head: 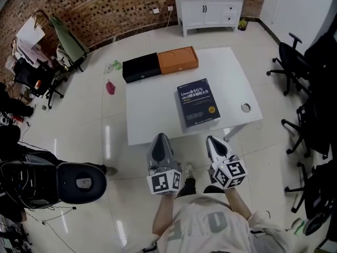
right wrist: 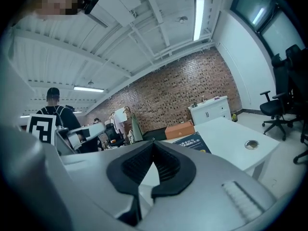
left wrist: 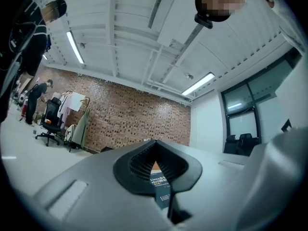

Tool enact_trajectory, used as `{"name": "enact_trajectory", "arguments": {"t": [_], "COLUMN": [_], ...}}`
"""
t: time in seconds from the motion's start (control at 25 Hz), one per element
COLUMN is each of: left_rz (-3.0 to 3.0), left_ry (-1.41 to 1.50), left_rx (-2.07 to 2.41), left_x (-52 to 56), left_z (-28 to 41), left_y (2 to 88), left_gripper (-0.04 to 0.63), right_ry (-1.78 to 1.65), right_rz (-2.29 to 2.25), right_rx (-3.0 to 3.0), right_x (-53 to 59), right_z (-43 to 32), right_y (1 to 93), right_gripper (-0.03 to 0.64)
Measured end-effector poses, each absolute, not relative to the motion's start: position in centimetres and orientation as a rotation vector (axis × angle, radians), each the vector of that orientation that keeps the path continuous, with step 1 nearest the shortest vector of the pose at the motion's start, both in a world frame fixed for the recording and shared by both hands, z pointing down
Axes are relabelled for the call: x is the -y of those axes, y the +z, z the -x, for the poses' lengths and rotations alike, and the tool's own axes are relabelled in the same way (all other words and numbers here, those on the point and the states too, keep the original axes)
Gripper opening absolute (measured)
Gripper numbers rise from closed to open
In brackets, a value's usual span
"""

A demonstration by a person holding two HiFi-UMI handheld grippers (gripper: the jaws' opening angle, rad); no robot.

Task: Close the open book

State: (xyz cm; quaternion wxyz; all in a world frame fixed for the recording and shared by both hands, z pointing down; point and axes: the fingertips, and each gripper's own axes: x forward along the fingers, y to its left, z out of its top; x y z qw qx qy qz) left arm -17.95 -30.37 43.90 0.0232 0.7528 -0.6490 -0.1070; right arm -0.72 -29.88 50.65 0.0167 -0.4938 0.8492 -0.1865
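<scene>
A dark blue book (head: pixel 198 102) lies closed, cover up, on the white table (head: pixel 152 115), right of the middle. Both grippers hang off the table's near edge, apart from the book, with nothing in them. My left gripper (head: pixel 160 137) is shut, its tips meeting. My right gripper (head: pixel 213 139) is shut as well. In the left gripper view the jaws of the left gripper (left wrist: pixel 153 141) touch at the tip, and the book (left wrist: pixel 161 184) shows through the hollow below. In the right gripper view the book (right wrist: pixel 192 142) lies beyond the closed right gripper (right wrist: pixel 153 141).
A black box (head: pixel 140 67) and an orange box (head: pixel 178 60) sit side by side at the table's far edge. A round cable hole (head: pixel 246 107) is near the right corner. A white cabinet (head: pixel 208 8) stands behind, office chairs (head: pixel 295 62) to the right, a black chair (head: pixel 79 182) at lower left.
</scene>
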Motion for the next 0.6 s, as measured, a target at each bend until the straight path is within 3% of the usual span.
{"name": "enact_trajectory", "arguments": {"t": [0.6], "left_rz": [-2.360], "left_ry": [-0.388], "left_rx": [2.046], "left_x": [-1.4], "left_z": [9.5], "left_y": [41.4], "left_gripper": [0.009], "right_ry": [-0.331], "right_rz": [1.513], "right_rx": [-2.629], "right_x": [3.4], "right_z": [-6.1], "right_y": [46.9], "right_gripper": [0.003]}}
